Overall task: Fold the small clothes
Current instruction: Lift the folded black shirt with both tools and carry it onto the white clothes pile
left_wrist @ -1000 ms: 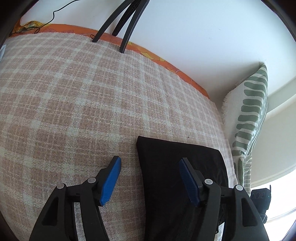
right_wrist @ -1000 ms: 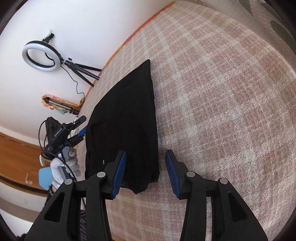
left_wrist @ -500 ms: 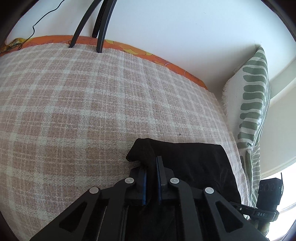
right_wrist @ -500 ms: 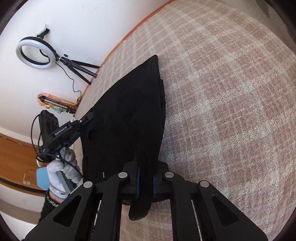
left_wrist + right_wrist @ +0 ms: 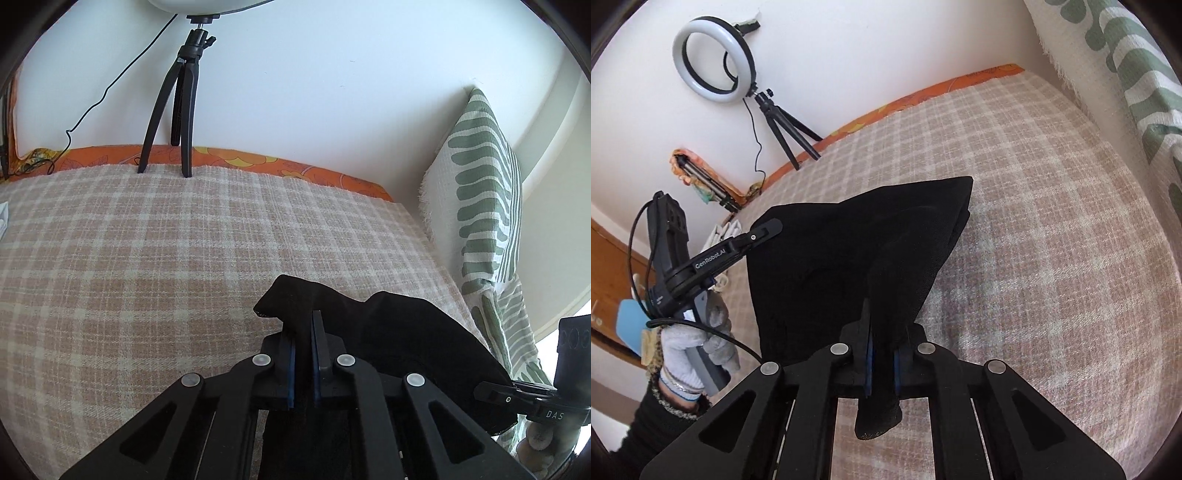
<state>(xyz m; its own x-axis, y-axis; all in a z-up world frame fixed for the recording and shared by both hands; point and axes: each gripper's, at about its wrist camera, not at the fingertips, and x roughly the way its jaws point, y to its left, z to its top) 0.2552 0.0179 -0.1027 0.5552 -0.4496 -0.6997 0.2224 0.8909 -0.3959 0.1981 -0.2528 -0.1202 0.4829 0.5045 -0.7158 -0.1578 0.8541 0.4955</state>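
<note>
A small black garment [image 5: 406, 332] lies partly lifted off a pink-and-cream checked blanket [image 5: 147, 258]. My left gripper [image 5: 303, 325] is shut on one near corner of the cloth, which bulges up past its blue pads. In the right wrist view the same black garment [image 5: 849, 251] rises as a tented sheet, its far corner still resting on the blanket [image 5: 1052, 221]. My right gripper [image 5: 881, 332] is shut on the other near corner, a flap hanging below the pads. The left gripper [image 5: 764, 230] shows at the left, held by a gloved hand [image 5: 687, 343].
A ring light on a black tripod [image 5: 716, 59] stands at the blanket's far edge by the white wall; its tripod legs [image 5: 177, 107] show in the left view. A green-and-white patterned cushion [image 5: 484, 192] leans at the right. An orange sheet edge [image 5: 314, 173] borders the blanket.
Both grippers stood open over the flat garment's near corners, then shut on the cloth. Since then both have risen, pulling the near edge up off the blanket.
</note>
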